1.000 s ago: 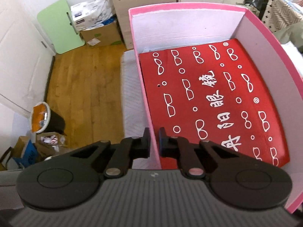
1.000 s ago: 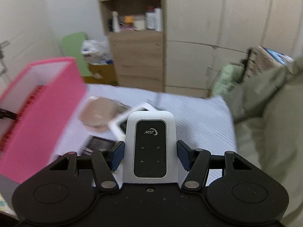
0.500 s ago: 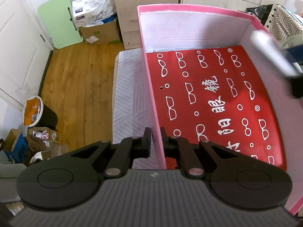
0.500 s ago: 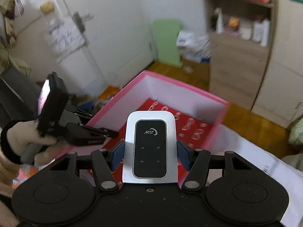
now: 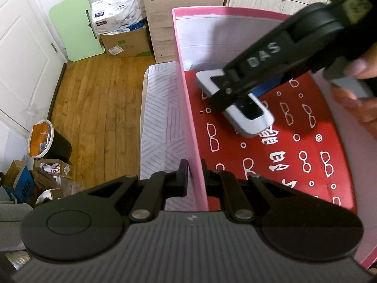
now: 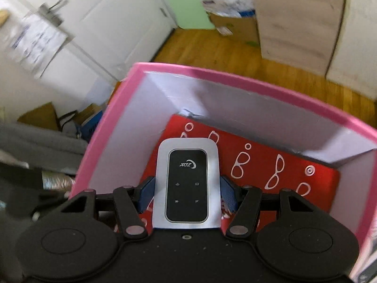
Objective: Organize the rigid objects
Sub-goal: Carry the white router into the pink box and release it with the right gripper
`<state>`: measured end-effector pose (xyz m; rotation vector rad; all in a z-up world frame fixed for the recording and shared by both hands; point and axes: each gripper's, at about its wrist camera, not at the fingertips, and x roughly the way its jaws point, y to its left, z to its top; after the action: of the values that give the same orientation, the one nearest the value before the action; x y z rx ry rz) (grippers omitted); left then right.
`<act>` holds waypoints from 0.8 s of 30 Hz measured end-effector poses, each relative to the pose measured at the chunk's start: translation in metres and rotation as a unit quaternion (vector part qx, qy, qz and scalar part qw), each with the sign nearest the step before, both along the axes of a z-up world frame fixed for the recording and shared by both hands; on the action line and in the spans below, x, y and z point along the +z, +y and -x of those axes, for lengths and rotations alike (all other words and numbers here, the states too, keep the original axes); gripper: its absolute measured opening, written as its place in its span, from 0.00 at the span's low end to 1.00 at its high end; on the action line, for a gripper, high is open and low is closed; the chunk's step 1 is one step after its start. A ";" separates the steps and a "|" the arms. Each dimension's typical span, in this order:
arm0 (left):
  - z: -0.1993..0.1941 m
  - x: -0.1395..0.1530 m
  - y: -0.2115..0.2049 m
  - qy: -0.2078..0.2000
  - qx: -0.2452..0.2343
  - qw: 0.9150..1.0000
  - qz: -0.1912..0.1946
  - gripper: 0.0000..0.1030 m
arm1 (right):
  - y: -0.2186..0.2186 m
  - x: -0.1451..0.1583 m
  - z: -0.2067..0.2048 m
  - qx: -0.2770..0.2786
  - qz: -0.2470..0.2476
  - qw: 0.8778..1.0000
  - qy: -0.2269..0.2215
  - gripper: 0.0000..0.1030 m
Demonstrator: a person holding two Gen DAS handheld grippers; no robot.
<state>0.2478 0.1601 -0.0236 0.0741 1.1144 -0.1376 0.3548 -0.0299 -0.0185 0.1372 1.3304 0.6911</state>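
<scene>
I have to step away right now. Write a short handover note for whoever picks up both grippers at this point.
Left gripper: shut on the pink box's side wall, steadying it.
Right gripper: shut on the white pocket router, held inside the box, low over the red glasses-print liner.
Done: router carried into the box.
Left: set it on the liner, open the right jaws, withdraw. Nothing else shows in the box; items still outside are out of view.
</scene>
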 end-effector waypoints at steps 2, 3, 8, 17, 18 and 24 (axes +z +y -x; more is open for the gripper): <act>0.000 0.000 0.001 -0.001 0.001 1.000 0.002 0.07 | 0.003 -0.007 -0.004 -0.013 -0.005 1.000 0.014 0.63; 0.000 0.000 0.001 -0.001 0.002 1.000 0.002 0.07 | 0.003 -0.009 -0.004 -0.020 -0.007 1.000 0.019 0.63; 0.000 0.001 0.000 -0.002 0.002 1.000 0.001 0.08 | 0.002 -0.012 -0.010 -0.048 -0.020 0.998 0.033 0.63; 0.000 0.002 0.002 -0.003 0.005 1.000 0.005 0.08 | -0.014 -0.024 -0.016 -0.129 -0.086 0.976 0.155 0.73; 0.000 0.002 0.002 -0.003 0.004 1.000 0.005 0.08 | -0.016 -0.021 -0.013 -0.126 -0.089 0.976 0.152 0.73; 0.000 0.001 0.001 -0.004 0.004 1.000 0.005 0.08 | -0.039 0.020 0.014 -0.086 -0.109 0.987 0.083 0.73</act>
<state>0.2474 0.1614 -0.0222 0.0617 1.1067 -0.1358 0.3408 -0.0685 0.0019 0.4885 1.3807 0.6879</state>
